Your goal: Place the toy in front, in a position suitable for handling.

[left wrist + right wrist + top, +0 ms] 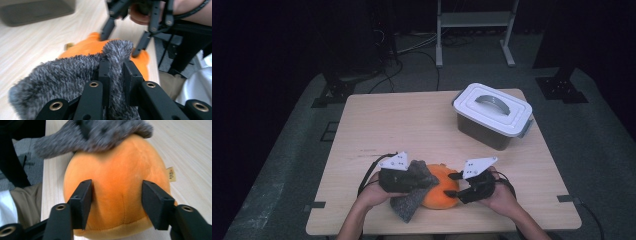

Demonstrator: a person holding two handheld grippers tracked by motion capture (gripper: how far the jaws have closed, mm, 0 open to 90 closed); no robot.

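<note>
I am holding a gripper in each hand at the near edge of the wooden table (412,120). In front of me sits a round orange soft toy (441,192). A fuzzy grey cloth (412,192) lies partly over its left side and hangs down onto the table next to it.

My left gripper (424,182) has its two black jaws squeezed tight on the grey cloth (75,75). In the left gripper view a fold of the fuzzy cloth is pinched between the jaws and pokes up past their tips. The cloth bunches up around them. Behind it I can see the orange toy (85,48) on the table.

My right gripper (453,186) is at the right side of the orange toy. In the right gripper view its jaws stand apart, one on each side of the toy (117,187). They press into its soft skin, and the plush bulges out between them, so they are gripping it. The toy sits on the table, and a small tan tag (171,174) sticks out from its side. The grey cloth (100,135) rests on top of the toy, at the far end from my right gripper.

In the left gripper view I can also see my right gripper (123,38) farther off, with its jaw tips touching the orange toy.

Far back on the right of the table is a box with a white lid (493,107) and a grey handle (492,102). It is well away from the toy and from both my hands.
</note>
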